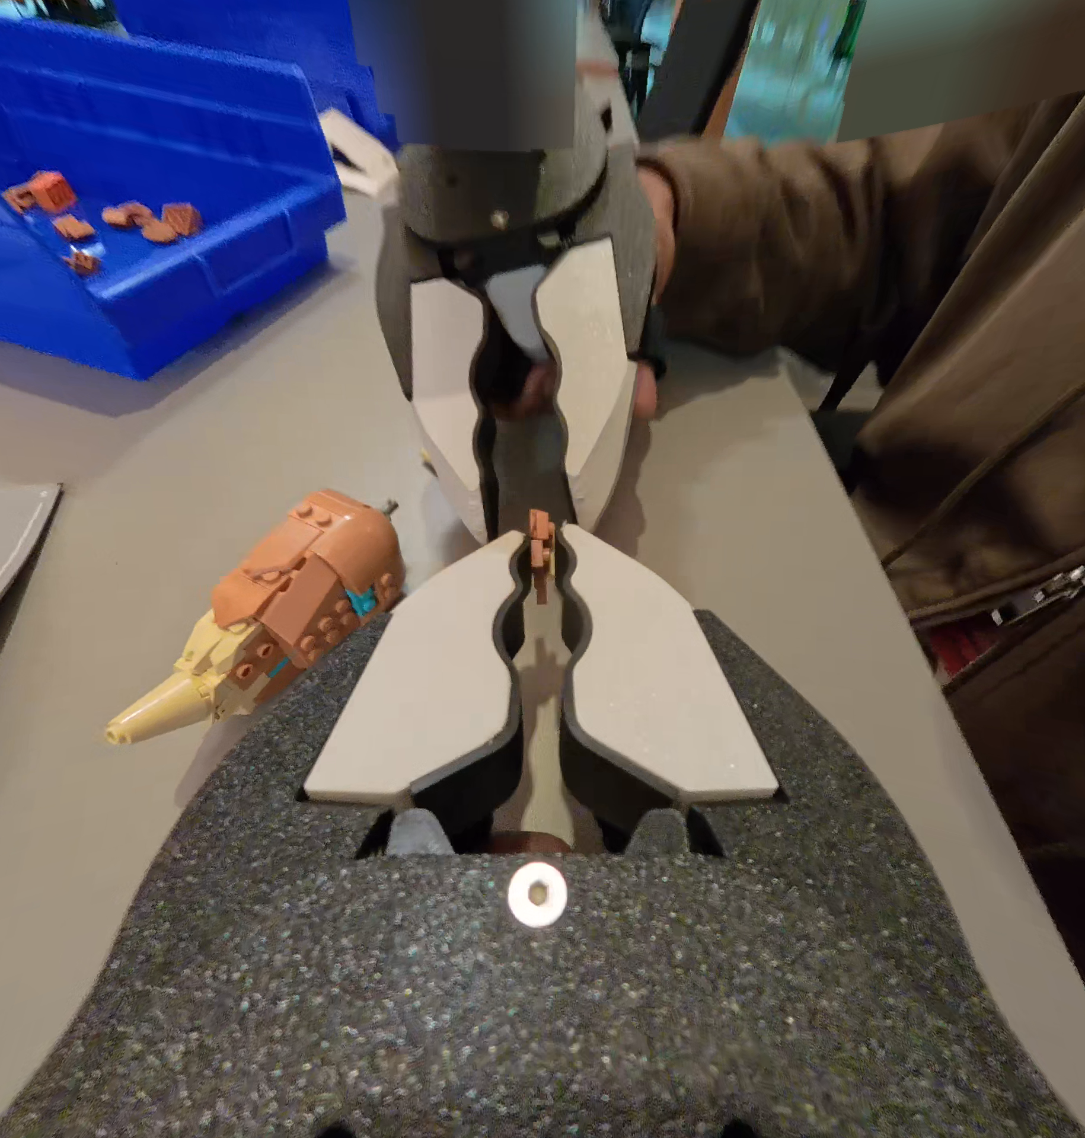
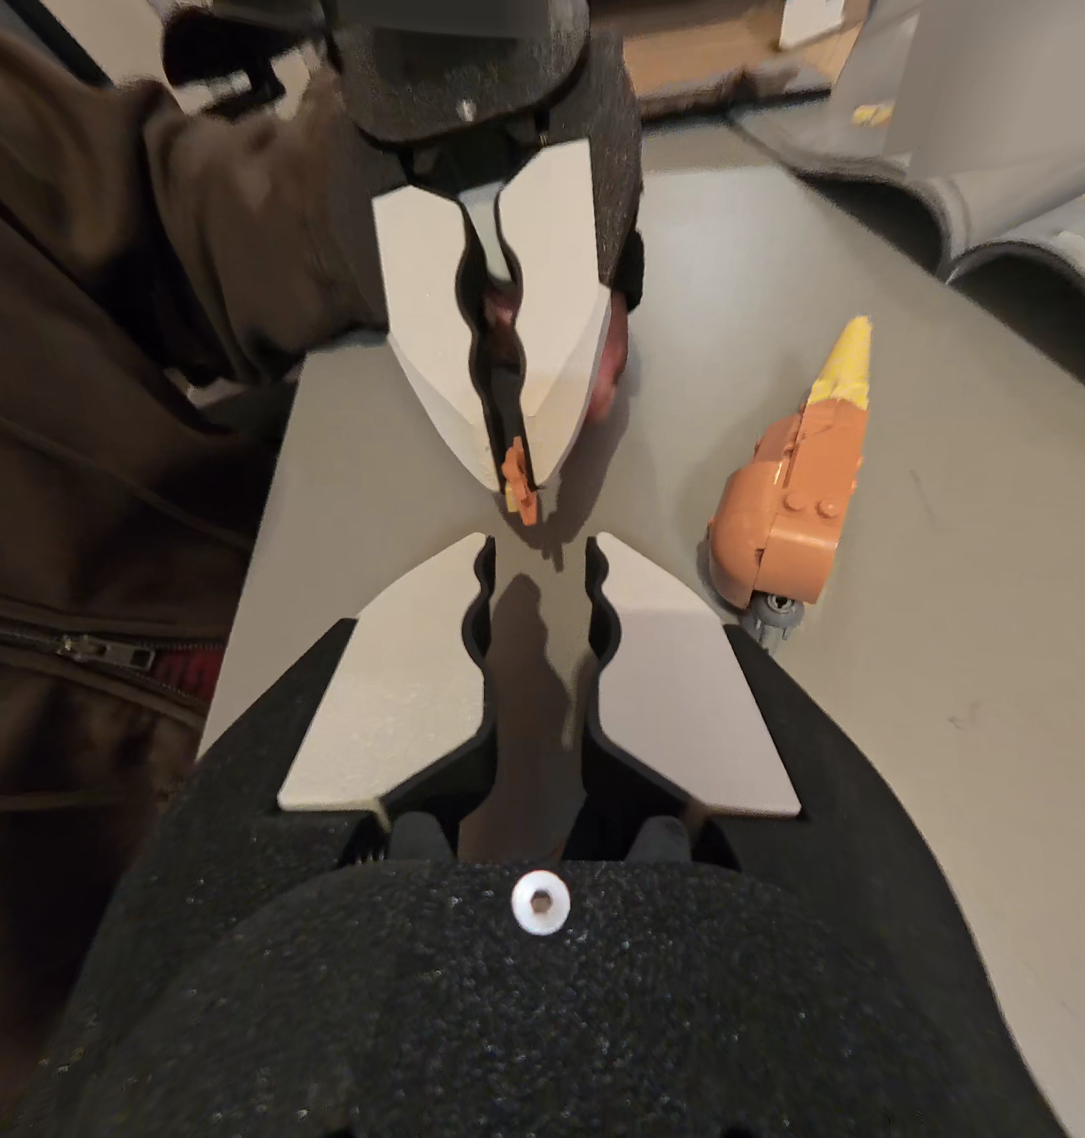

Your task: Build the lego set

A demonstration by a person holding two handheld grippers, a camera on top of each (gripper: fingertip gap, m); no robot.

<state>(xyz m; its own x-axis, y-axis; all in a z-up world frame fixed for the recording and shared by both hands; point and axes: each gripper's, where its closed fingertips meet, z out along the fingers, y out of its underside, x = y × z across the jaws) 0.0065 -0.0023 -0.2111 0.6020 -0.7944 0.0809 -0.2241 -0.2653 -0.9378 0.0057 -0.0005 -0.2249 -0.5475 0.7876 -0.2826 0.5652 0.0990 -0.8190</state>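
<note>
My left gripper (image 1: pixel 541 534) is shut on a small brown lego piece (image 1: pixel 540 554) with a tan bit, held just above the grey table (image 1: pixel 712 554). The right wrist view shows this gripper (image 2: pixel 516 486) opposite, with the piece (image 2: pixel 520 481) sticking out of its tips. My right gripper (image 2: pixel 540 545) is open and empty, tips facing the piece, a short gap away. It also shows in the left wrist view (image 1: pixel 532 508). A brown and tan lego model with a cone tip (image 1: pixel 281 609) lies on its side on the table beside the grippers (image 2: pixel 792 492).
Blue bins (image 1: pixel 158 295) stand at the back left, one holding several loose brown pieces (image 1: pixel 127 215). A person's brown jacket (image 1: pixel 990 431) is along the table's edge. A grey sheet (image 1: pixel 10 542) lies at the far left. The grippers are tip to tip, or close to it.
</note>
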